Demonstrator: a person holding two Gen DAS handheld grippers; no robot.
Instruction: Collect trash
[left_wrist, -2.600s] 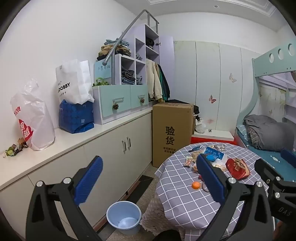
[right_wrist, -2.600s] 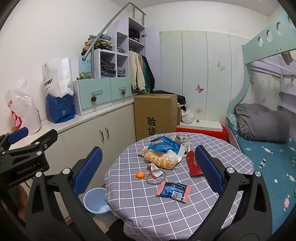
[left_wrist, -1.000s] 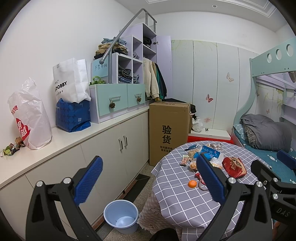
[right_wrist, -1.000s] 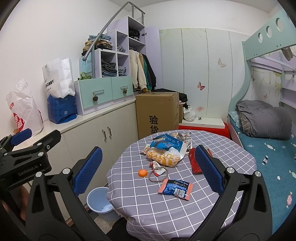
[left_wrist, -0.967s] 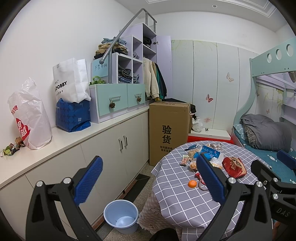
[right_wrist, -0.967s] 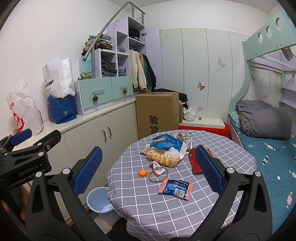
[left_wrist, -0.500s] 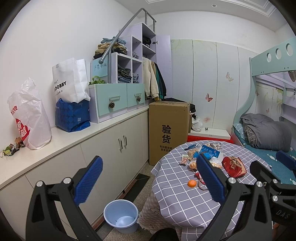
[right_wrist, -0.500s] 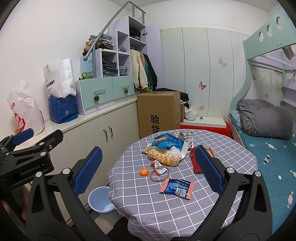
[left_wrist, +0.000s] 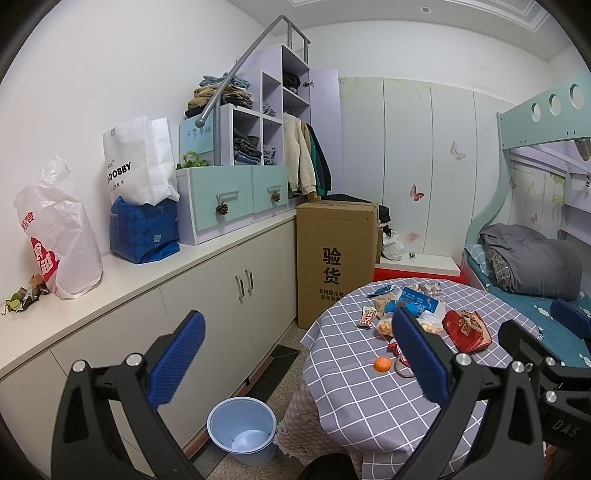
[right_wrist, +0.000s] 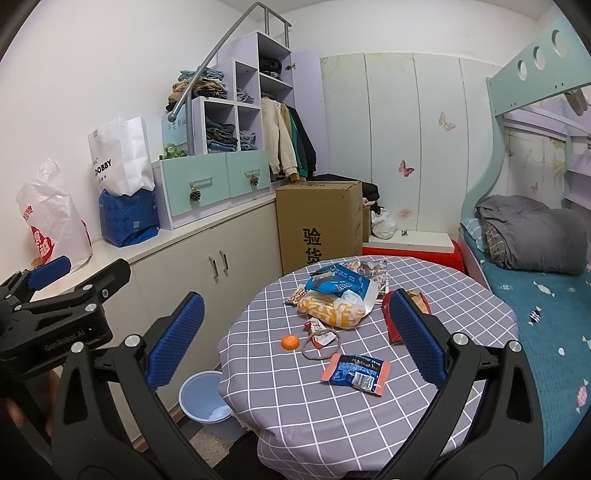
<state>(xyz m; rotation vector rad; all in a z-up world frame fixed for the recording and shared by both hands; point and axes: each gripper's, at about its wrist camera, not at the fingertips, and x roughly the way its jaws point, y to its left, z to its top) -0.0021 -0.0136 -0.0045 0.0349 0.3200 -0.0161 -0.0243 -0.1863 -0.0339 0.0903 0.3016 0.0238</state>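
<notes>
A round table (right_wrist: 424, 424) with a grey checked cloth holds trash: an orange-edged blue wrapper (right_wrist: 355, 371), an orange bottle cap (right_wrist: 289, 341), a rubber ring (right_wrist: 320, 344), a yellow snack bag (right_wrist: 334, 310), a blue bag (right_wrist: 338, 283) and a red bag (left_wrist: 466, 329). A light blue bin (left_wrist: 242, 428) stands on the floor left of the table; it also shows in the right wrist view (right_wrist: 203, 400). My left gripper (left_wrist: 299, 354) is open and empty, held above the bin and the table's left edge. My right gripper (right_wrist: 295, 332) is open and empty, short of the table.
A long white cabinet (left_wrist: 207, 284) with bags runs along the left wall. A tall cardboard box (left_wrist: 334, 258) stands behind the table. A bunk bed (right_wrist: 528, 236) with a grey quilt is on the right.
Both views have drifted slightly; the table and bin sit a little further left and lower in view. Both grippers stay open and empty.
</notes>
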